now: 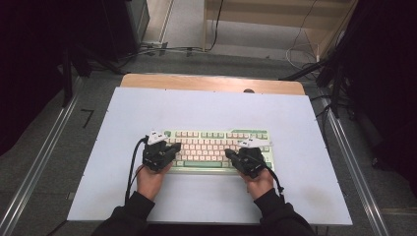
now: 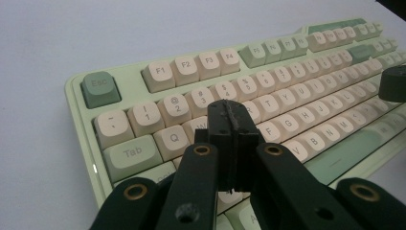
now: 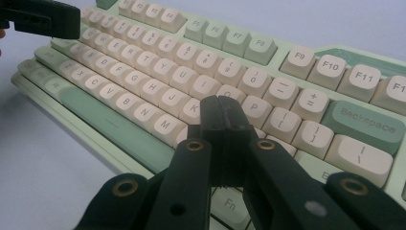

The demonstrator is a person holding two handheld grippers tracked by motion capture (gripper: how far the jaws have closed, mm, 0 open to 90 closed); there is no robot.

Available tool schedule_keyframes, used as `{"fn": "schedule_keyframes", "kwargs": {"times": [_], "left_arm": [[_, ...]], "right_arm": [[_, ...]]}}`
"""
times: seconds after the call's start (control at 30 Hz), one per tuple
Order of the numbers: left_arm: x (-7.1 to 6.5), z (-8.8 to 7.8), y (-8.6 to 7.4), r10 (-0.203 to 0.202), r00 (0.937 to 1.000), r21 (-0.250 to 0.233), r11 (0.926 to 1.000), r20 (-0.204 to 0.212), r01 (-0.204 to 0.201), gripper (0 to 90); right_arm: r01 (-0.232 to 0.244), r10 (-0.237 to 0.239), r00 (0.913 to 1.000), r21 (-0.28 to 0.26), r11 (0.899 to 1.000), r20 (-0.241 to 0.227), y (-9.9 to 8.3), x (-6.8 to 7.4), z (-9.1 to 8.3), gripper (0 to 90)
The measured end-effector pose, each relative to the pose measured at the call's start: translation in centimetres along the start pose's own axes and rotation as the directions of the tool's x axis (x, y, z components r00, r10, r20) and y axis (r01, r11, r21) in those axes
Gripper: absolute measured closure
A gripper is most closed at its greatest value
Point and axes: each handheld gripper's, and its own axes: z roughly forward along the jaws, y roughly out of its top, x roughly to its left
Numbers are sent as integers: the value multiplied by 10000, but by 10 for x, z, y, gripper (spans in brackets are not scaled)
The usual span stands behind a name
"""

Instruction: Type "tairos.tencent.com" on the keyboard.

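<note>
The keyboard (image 1: 219, 150) lies flat on the white sheet (image 1: 206, 105) that covers the table, on the side near me, about in the middle. It is pale green with cream keys and some darker green ones. I hold my left gripper (image 1: 173, 146) over the left end of the keyboard, and its jaws are pressed tight together with nothing between them. In the left gripper view its tip (image 2: 230, 115) sits just above the keys near W and E. I hold my right gripper (image 1: 230, 154) over the right end of the keyboard, and its jaws are closed too and hold nothing. In the right gripper view its tip (image 3: 221, 112) hangs over the keys near K and L, below the P key. The Backspace key (image 3: 366, 122) is to the right of that tip. Both my hands (image 1: 149, 179) rest at the near edge of the keyboard.
</note>
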Motion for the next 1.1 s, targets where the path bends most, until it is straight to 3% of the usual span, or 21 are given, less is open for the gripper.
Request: {"fn": "schedule_keyframes", "kwargs": {"times": [1.1], "left_arm": [[-14,9,2,268,9992,89,9996,281,-271,900]], "right_arm": [[-9,10,10000,-173,9998,15,5,1,3,878]]}}
